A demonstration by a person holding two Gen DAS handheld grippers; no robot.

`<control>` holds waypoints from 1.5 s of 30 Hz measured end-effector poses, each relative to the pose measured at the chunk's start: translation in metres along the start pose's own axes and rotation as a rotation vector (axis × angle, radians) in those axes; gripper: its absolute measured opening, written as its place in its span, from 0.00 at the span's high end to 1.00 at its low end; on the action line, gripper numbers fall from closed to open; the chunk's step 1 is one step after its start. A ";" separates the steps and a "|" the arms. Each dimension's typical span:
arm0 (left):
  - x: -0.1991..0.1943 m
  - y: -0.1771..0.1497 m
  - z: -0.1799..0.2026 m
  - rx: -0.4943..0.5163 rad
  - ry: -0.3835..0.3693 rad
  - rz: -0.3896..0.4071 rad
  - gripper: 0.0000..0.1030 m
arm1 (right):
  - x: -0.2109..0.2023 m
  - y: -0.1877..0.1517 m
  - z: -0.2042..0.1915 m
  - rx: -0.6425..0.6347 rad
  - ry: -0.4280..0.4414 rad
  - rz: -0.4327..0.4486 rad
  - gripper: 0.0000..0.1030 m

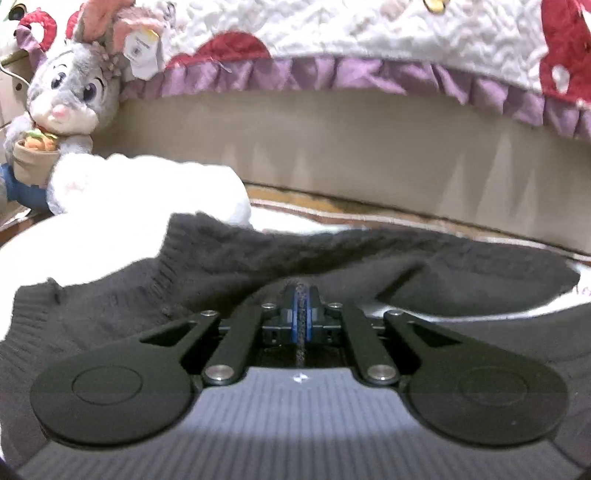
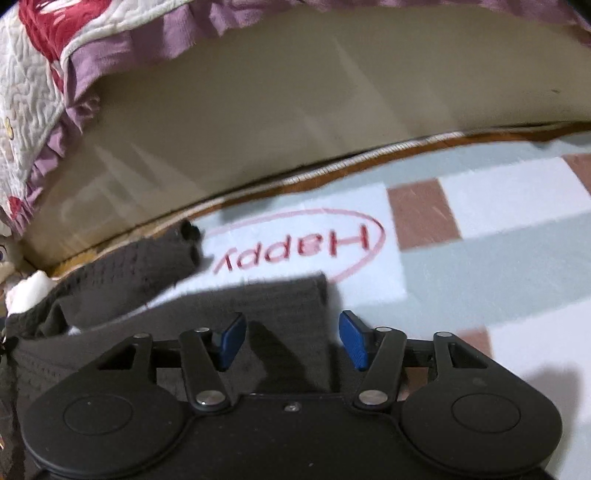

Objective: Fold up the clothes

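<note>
Knit sweater (image 1: 258,258): dark, spread on the checked rug (image 2: 480,258) beside the bed.
Left view: left gripper (image 1: 303,314) clenched on a pinched fold.
Right view: right gripper (image 2: 291,339) released, jaws apart over the hem.
Risk: loose knit may slip, skewing the fold.

At the far left edge of my rug (image 2: 498,236) I see a grey plush rabbit (image 1: 70,92) with pink ears, hugging a small pot of carrots (image 1: 35,155). A paper tag (image 1: 142,53) hangs by its ear. Just beside it lies a white fluffy bundle (image 1: 147,188). Behind runs the beige bed base (image 1: 369,147), with a quilted white-and-red bedspread (image 1: 332,26) and its purple frill (image 1: 332,72) draped above. My rug shows 1 red word, "Happy" (image 2: 299,251), ringed in pink, near brown squares.
</note>
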State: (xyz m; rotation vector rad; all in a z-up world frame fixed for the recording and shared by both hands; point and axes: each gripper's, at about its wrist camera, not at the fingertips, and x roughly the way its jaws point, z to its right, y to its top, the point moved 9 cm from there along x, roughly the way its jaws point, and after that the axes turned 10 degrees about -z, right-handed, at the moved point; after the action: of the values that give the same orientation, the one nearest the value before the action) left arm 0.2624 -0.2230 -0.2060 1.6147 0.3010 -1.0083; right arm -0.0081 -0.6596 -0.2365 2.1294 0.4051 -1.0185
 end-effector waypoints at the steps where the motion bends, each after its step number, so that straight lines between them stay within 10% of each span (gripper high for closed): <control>1: 0.005 -0.004 0.002 -0.002 0.000 -0.013 0.96 | 0.004 0.003 -0.002 -0.028 -0.007 0.019 0.38; 4: 0.012 -0.013 0.006 0.013 0.016 -0.027 0.96 | 0.013 0.004 -0.017 -0.156 -0.033 0.045 0.37; 6: 0.010 -0.011 0.006 0.033 0.019 -0.018 0.96 | 0.016 0.003 -0.028 -0.227 -0.048 0.042 0.87; 19: -0.034 0.012 0.079 0.256 -0.040 0.131 0.96 | -0.101 0.060 -0.003 -0.093 -0.332 0.442 0.92; 26: -0.003 0.021 0.122 0.208 -0.094 0.060 0.94 | -0.110 0.083 0.092 0.118 -0.574 0.436 0.99; 32: 0.046 -0.006 0.099 0.135 0.010 -0.135 0.80 | -0.070 0.065 0.134 0.430 -0.258 0.301 0.90; 36: 0.000 -0.026 0.067 0.075 0.046 -0.131 0.44 | -0.062 0.073 0.105 0.299 -0.240 0.277 0.81; 45: -0.095 -0.097 -0.063 -0.060 0.213 -0.216 0.42 | -0.029 0.051 -0.021 -0.022 0.036 0.141 0.63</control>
State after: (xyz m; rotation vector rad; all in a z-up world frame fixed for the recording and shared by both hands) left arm 0.1694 -0.1062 -0.2026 1.6623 0.6563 -0.9791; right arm 0.0130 -0.6785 -0.1805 2.1266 0.2781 -0.8925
